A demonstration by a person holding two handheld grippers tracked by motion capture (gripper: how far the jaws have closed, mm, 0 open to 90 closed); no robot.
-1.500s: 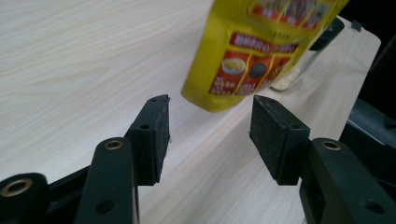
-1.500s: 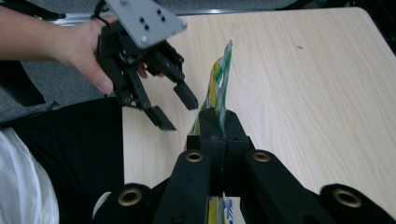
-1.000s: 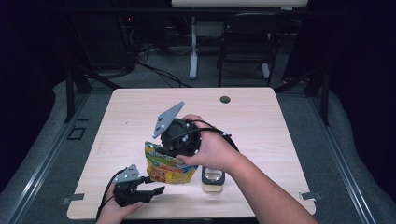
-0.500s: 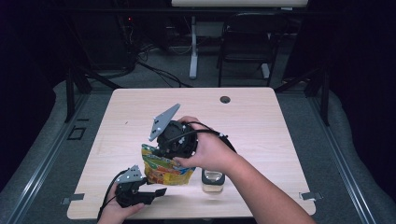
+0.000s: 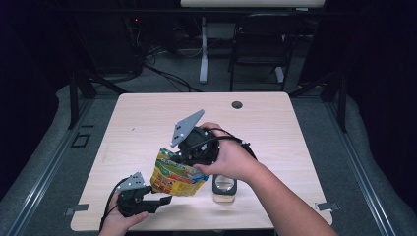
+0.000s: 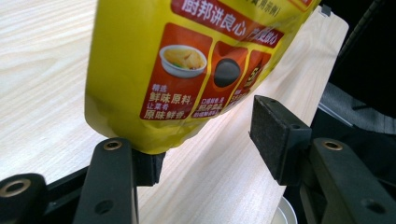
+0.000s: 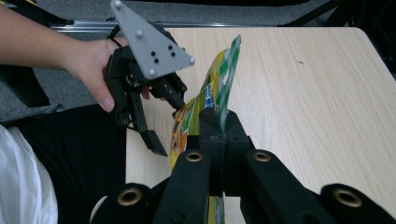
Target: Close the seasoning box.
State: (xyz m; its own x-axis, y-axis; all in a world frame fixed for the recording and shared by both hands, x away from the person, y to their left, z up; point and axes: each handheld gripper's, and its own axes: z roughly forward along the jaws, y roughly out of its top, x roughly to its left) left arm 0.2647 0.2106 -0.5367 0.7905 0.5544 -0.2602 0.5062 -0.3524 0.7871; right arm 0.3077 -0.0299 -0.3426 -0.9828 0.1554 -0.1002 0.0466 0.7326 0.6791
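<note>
A yellow food pouch (image 5: 174, 178) with red panels hangs over the table's near side. My right gripper (image 5: 181, 158) is shut on the pouch's green-checked top edge (image 7: 223, 88), and in the right gripper view the two jaws (image 7: 219, 128) meet on that edge. My left gripper (image 5: 164, 200) lies low at the front left and points at the pouch's bottom. In the left gripper view its jaws (image 6: 210, 147) stand open. The pouch's lower corner (image 6: 154, 140) hangs between them, right at the left pad (image 6: 150, 167) and apart from the right pad (image 6: 275, 135).
A small round jar (image 5: 224, 187) with a dark rim stands on the table (image 5: 295, 147) just right of the pouch, under the right wrist. A cable port (image 5: 237, 104) sits at the far edge. A chair (image 5: 260, 44) and stands are beyond the table.
The right gripper and the pouch have shifted very slightly. The left gripper has stayed where it was.
</note>
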